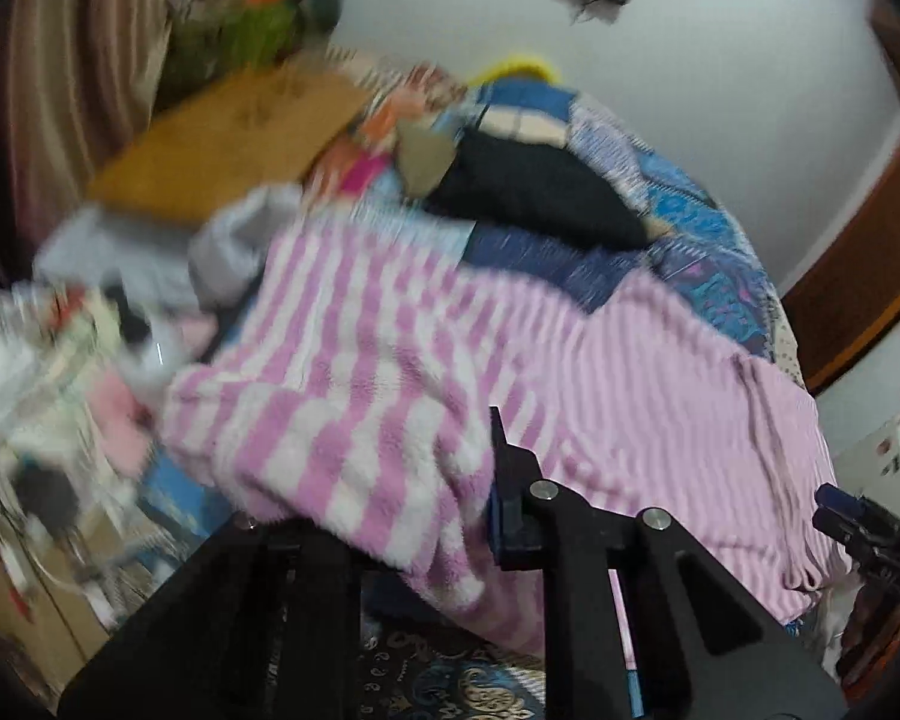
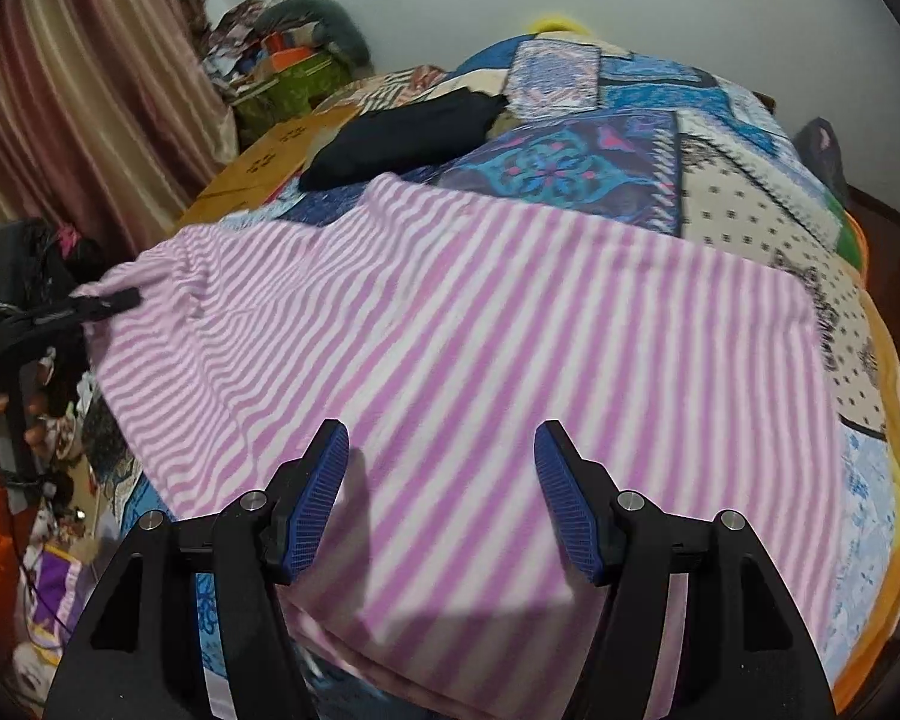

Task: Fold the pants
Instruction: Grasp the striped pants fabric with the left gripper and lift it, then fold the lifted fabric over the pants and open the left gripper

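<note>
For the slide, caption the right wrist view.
Open right gripper hovers over pink-striped pants spread on a patchwork bedspread, while the left gripper pinches their far-left edge.

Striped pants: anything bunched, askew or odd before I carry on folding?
Yes. The pink-striped pants lie mostly flat on the patchwork quilt, but the corner pinched in the left gripper is lifted and bunched. The right gripper hovers open above the near edge, gripping nothing.
</note>
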